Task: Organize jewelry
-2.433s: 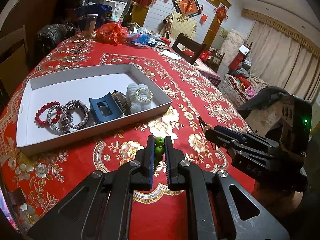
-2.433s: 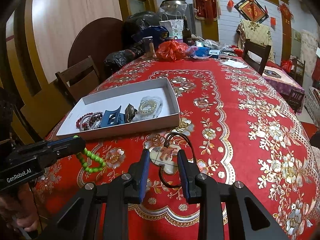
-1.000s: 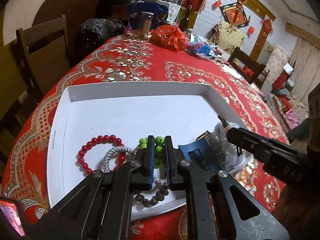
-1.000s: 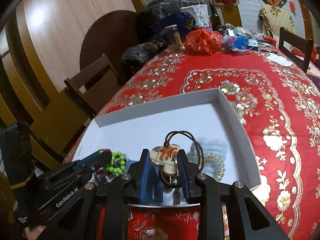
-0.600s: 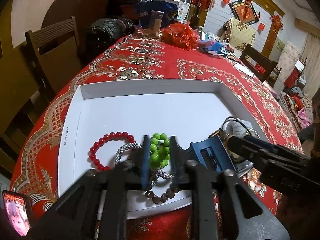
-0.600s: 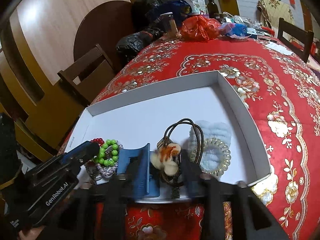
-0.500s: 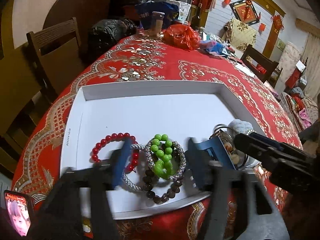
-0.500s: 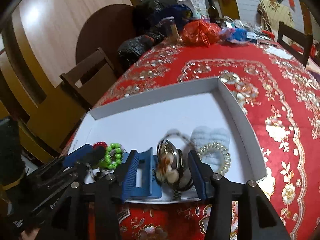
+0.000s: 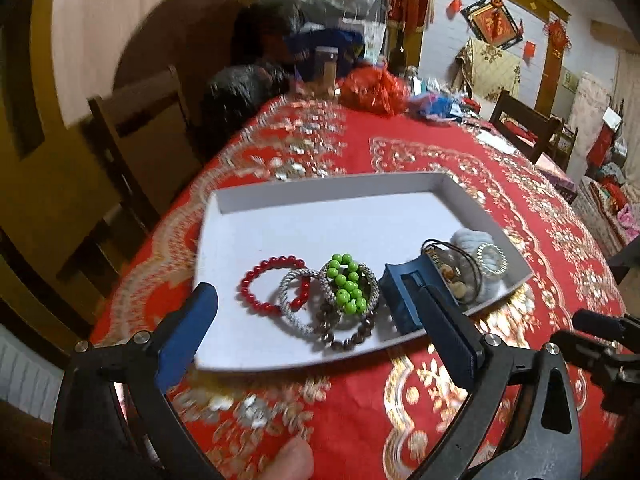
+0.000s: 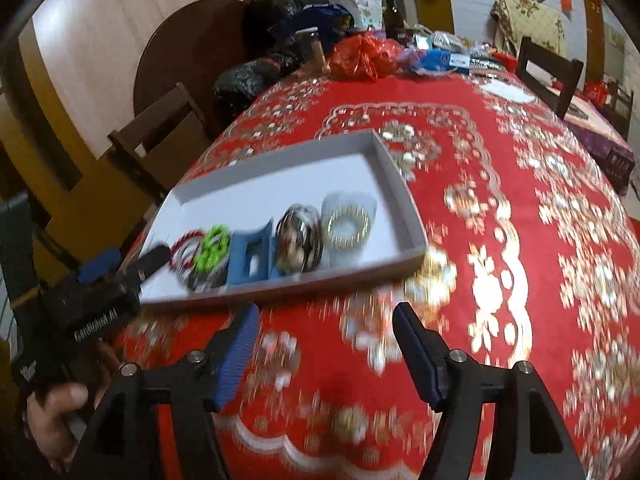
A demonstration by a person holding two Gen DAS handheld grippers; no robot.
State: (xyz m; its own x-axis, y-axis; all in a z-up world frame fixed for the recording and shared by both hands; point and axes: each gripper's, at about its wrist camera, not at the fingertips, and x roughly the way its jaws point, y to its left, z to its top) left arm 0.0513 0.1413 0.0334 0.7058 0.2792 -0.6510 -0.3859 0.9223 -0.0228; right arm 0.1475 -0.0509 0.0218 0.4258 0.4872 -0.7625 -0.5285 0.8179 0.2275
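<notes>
Both grippers are held with jaws spread wide and empty — the left gripper [image 9: 316, 328] at the near edge of the white tray [image 9: 320, 196], the right gripper [image 10: 326, 346] over the red bench cloth [image 10: 500, 208]; along the tray's near edge the green bead bracelet [image 9: 346, 282] is laid over silver bangles [image 9: 298, 300]; beside them are seen a blue hair claw [image 9: 404, 296] and what is probably a corded pendant [image 9: 454, 276].

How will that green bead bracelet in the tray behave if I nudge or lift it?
The green bead bracelet lies bunched rather than as a clean ring, so it is probably floppy and would sag when lifted. It rests on the silver bangles, so a nudge may drag them along. Its round beads look smooth and could slip between pads.
</notes>
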